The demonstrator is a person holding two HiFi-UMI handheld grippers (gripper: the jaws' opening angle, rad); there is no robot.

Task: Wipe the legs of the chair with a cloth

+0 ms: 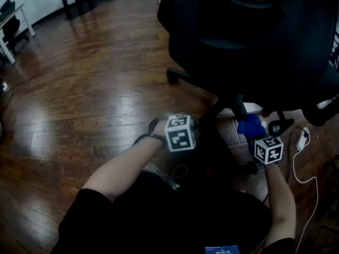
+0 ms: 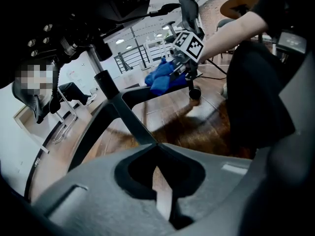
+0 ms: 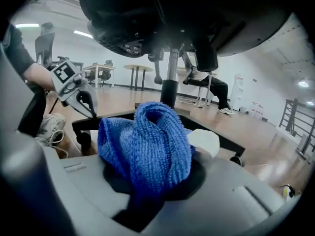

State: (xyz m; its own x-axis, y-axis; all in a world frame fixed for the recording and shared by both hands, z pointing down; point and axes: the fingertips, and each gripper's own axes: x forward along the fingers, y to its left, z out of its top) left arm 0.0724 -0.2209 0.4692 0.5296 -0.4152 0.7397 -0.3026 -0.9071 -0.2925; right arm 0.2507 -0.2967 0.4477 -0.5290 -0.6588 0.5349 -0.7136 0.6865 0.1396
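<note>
Clamping blue cloth (image 3: 147, 136), right tongs (image 3: 149, 181).

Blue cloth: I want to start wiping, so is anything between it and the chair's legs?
Nothing visible does. The blue cloth, clamped in the right tongs, sits right at the black chair leg beside the column. A white object lies next to the cloth, off to the side, not in front.

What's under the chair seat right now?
The black column and base legs, with the right tongs holding the blue cloth beside them. The cloth hides where they meet.
</note>
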